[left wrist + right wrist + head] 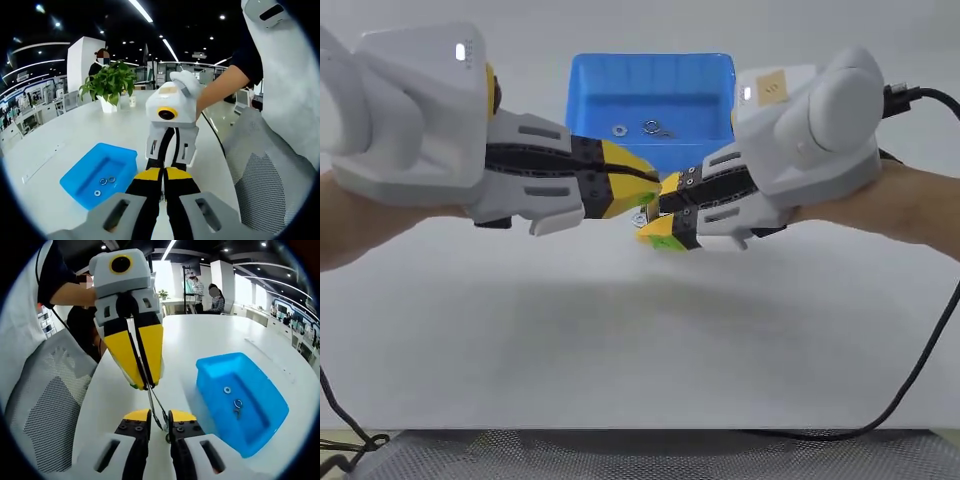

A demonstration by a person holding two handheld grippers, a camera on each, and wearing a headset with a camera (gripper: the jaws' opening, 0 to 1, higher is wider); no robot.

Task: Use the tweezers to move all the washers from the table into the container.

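The thin metal tweezers (156, 407) are held between both grippers above the white table (640, 330). My left gripper (655, 183) is shut on one end of them; in the right gripper view its yellow jaws pinch them together. My right gripper (160, 416) closes on the other end, its jaws a narrow gap apart around the metal. The blue container (650, 75) stands just behind the gripper tips. Washers (619, 130) lie on its floor, and they also show as washers (227, 389) in the right gripper view. Whether the tweezers carry a washer is hidden.
A black cable (920, 370) hangs from the right gripper and runs over the table's right side. A grey mesh chair back (640, 455) lies below the table's near edge. A potted plant (109, 85) stands far across the table.
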